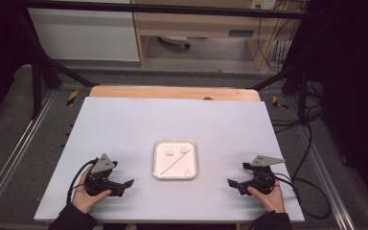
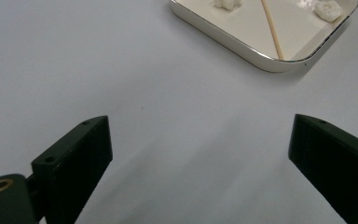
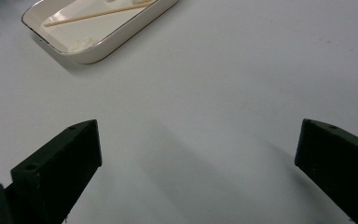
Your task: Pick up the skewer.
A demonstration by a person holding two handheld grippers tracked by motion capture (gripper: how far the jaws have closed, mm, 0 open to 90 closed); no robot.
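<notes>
A white square tray (image 1: 157, 167) sits at the table's front centre. In it lie a thin wooden skewer (image 1: 173, 162) set diagonally and three small white lumps (image 1: 169, 153). The left gripper view shows the tray's corner (image 2: 242, 46), the skewer (image 2: 271, 28) and two lumps (image 2: 327, 9). The right gripper view has the tray (image 3: 121, 37) and skewer (image 3: 93, 16) at top left. My left gripper (image 1: 127, 184) rests on the table left of the tray, open, nothing between its jaws. My right gripper (image 1: 235, 184) rests to the tray's right, also open and empty.
The white tabletop (image 1: 172, 120) lies on a wooden board whose far edge (image 1: 172, 92) shows. Black frame bars (image 1: 43, 67) and cables (image 1: 306, 143) flank the table. A cabinet (image 1: 196, 28) stands beyond.
</notes>
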